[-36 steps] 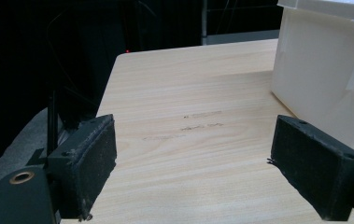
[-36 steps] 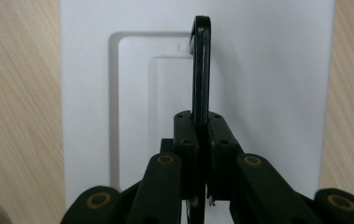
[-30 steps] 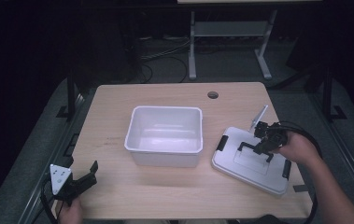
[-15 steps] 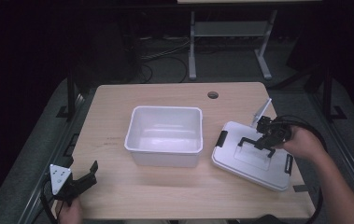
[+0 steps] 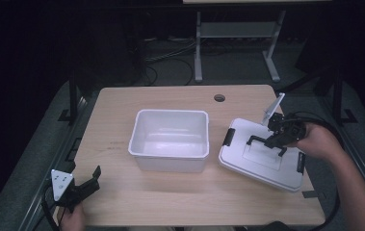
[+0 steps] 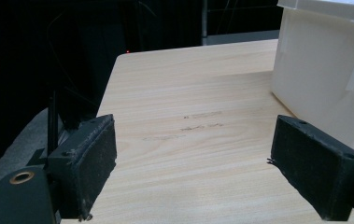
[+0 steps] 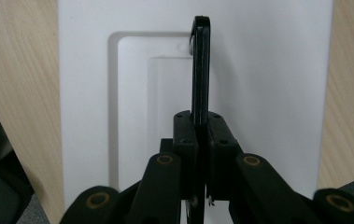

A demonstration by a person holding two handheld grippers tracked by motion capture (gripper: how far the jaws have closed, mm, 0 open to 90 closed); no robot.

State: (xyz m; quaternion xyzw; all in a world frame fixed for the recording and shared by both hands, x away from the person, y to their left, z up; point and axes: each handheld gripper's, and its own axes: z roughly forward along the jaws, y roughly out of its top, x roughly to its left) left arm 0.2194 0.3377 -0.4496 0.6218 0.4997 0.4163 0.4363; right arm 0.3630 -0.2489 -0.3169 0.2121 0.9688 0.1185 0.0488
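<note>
White lid (image 5: 262, 161) lying at the table's four o'clock, just right of the white bin (image 5: 169, 139), tipped so the near-right corner hangs at the wooden table (image 5: 122, 103) edge. Black carry handle (image 5: 267, 142) standing up out of its recess on top of the lid, pinched edge-on in the right gripper view (image 7: 201, 60). Right gripper (image 5: 279, 136) closed tight on that handle, jaws pressed flat to either face of the bar, approach from three o'clock with the hand (image 5: 317, 139) behind it. Probably gripped there because the handle gives the one narrow, raised part of a broad flat lid that two jaws can close around; a central hold also likely to keep the lid level when lifted. Black latches at the lid's ends, one at nine o'clock (image 5: 228, 137) and one at four o'clock (image 5: 300, 164), flipped clear.

Bin at table centre, open mouth up, nothing inside, seemingly placed ready to take the lid. Round cable hole (image 5: 219, 98) at twelve o'clock, well apart from both.

Left gripper (image 5: 91, 179) parked at seven o'clock near the front edge, jaws wide apart, pads (image 6: 95, 163) holding nothing, bare tabletop between them and the bin wall (image 6: 324, 79) at two o'clock in the left gripper view. Likely kept back to leave the lid's path free.
</note>
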